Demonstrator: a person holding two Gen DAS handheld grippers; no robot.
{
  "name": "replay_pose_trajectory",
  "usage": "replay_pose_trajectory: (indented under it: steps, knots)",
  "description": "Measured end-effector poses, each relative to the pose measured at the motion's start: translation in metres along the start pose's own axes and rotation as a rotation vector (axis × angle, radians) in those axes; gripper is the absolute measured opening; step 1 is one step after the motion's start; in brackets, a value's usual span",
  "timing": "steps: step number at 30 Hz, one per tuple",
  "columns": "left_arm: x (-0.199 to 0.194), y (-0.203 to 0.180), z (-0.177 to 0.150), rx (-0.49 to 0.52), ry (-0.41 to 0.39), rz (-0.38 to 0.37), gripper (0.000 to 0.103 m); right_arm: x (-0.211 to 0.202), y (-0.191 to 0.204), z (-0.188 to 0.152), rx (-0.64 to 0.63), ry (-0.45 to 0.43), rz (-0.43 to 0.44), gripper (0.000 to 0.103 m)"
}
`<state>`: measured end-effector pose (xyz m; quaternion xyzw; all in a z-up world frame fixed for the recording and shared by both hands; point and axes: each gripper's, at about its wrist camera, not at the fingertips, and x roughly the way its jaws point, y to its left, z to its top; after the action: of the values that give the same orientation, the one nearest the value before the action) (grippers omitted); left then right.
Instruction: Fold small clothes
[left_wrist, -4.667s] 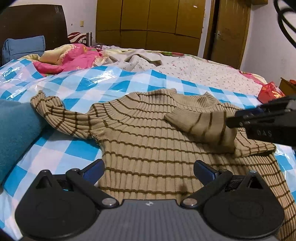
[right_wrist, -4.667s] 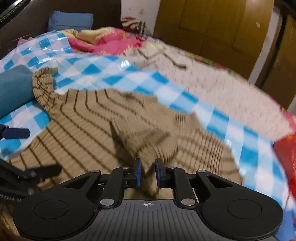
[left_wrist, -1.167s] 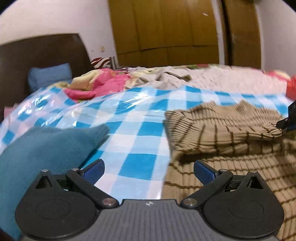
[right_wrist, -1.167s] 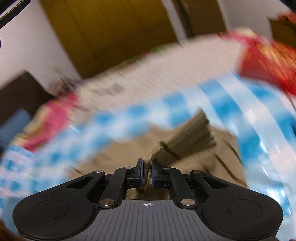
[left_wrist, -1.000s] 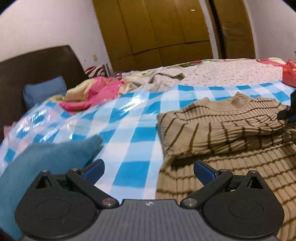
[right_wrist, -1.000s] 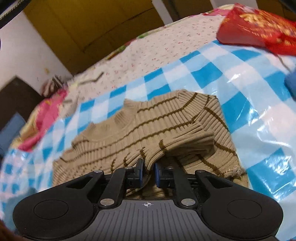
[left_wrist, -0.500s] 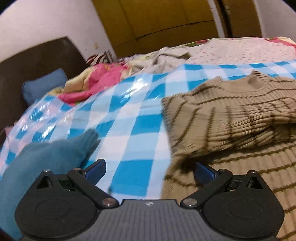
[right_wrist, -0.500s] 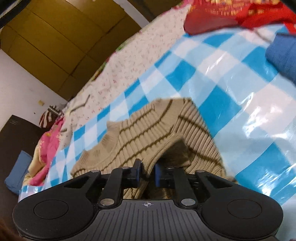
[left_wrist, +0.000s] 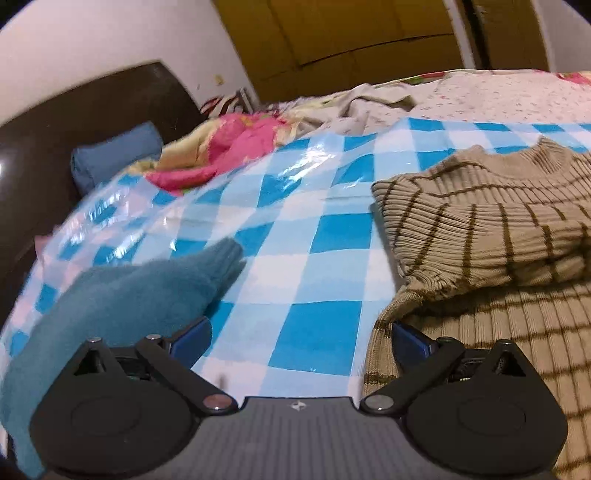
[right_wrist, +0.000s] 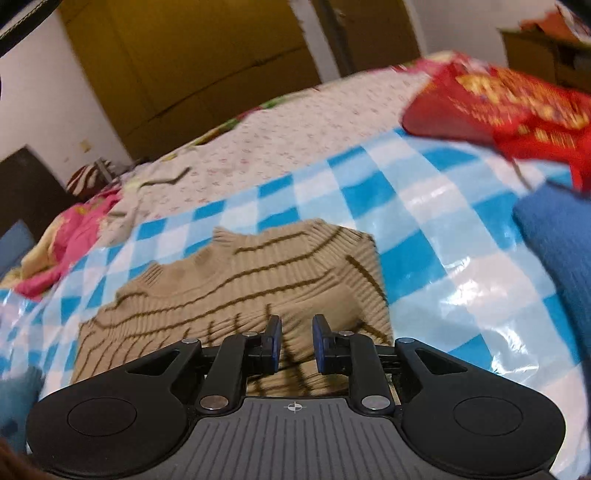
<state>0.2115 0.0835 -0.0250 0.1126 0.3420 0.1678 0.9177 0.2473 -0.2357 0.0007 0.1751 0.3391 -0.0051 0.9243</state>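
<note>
Since half a second ago your right gripper has let go of the folded sleeve; its jaws now stand narrowly apart with nothing between them, just above the sweater. Your left gripper has its jaws spread wide and empty, with the checkered sheet between them.

From the right jaws the sweater lies at 12 o'clock, neckline away from you and its long axis running from 9 to 3. From the left jaws it lies at 2 o'clock, its near left edge touching the right fingertip, so I judge the left hand nearer to that hem corner for the next fold.

Count one striped sweater with both sleeves folded in, one teal garment at the left gripper's 9 o'clock, one blue garment and one red bag at the right gripper's 2 o'clock.
</note>
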Motion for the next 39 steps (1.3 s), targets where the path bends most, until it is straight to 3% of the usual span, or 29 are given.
replay_pose_trajectory:
  steps: [5,10,16,21,26,30,35,39]
  knots:
    - [-0.008,0.008,-0.014,-0.006,-0.005,-0.018,0.103,0.0,0.009,-0.008,-0.076,0.008,-0.011,0.023]
    - [0.001,0.027,-0.015,-0.13,0.066,-0.073,0.103,0.0,-0.001,-0.012,-0.032,0.032,0.012,0.023]
    - [-0.034,0.026,-0.006,-0.116,-0.082,-0.081,0.103,-0.012,-0.021,-0.014,-0.024,0.027,-0.015,0.023]
    - [-0.037,0.027,0.021,-0.172,-0.147,-0.133,0.103,-0.008,-0.026,-0.009,-0.011,0.029,-0.015,0.023]
    - [0.008,0.008,0.039,-0.143,-0.083,-0.108,0.103,0.003,-0.011,-0.013,-0.066,0.034,0.002,0.023]
    - [0.044,-0.002,0.028,-0.029,0.027,0.049,0.101,0.017,-0.006,-0.011,-0.093,0.047,-0.013,0.023]
    - [0.037,0.028,0.015,-0.113,0.026,0.04,0.101,0.034,-0.02,-0.008,-0.062,0.087,-0.047,0.021]
    - [0.02,0.038,0.024,-0.202,-0.027,-0.061,0.101,0.025,-0.015,-0.009,-0.085,0.073,-0.045,0.023]
